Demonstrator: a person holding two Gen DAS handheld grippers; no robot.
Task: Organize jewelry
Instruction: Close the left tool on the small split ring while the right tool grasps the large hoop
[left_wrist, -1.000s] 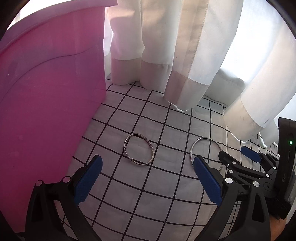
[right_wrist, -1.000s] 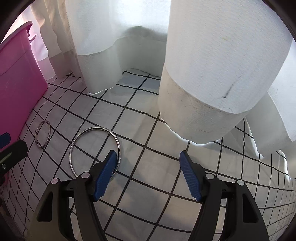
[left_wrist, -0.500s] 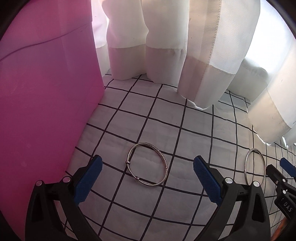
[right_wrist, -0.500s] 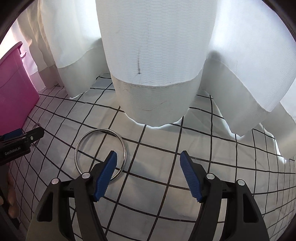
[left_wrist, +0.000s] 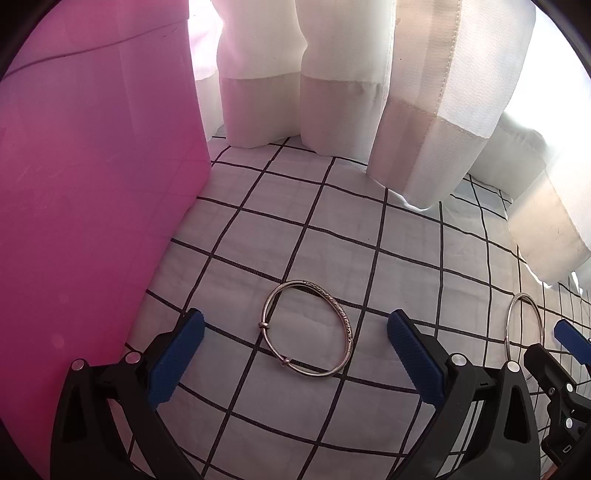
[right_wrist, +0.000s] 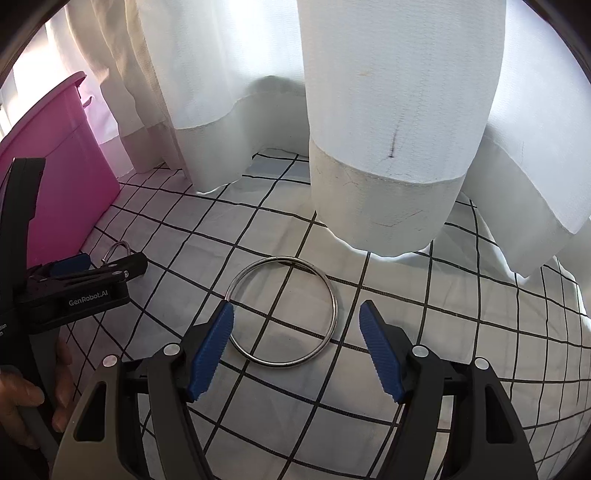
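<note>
A silver bangle with two small beads (left_wrist: 347, 328) lies flat on the checked cloth (left_wrist: 295, 221). My left gripper (left_wrist: 295, 325) is open above it, and the bangle shows in the gap between the blue pads without touching them. A plain silver ring (right_wrist: 334, 314) lies further right, also seen at the edge of the left wrist view (left_wrist: 522, 294). My right gripper (right_wrist: 295, 314) is open over it, its left pad overlapping the ring's rim in the picture. The right wrist view shows the left gripper (right_wrist: 110, 262) from the side, hiding most of the bangle (right_wrist: 118, 244).
A tall pink plastic box (left_wrist: 92, 184) stands close on the left, also visible from the right wrist (right_wrist: 55, 177). White curtains (left_wrist: 332, 92) (right_wrist: 388, 147) hang down to the cloth at the back. A person's hand (right_wrist: 22, 398) holds the left gripper's handle.
The left gripper has come down and closer, so the beaded bangle now sits between its pads. The right gripper has shifted until the plain ring lies between its fingers. Both stayed open.
</note>
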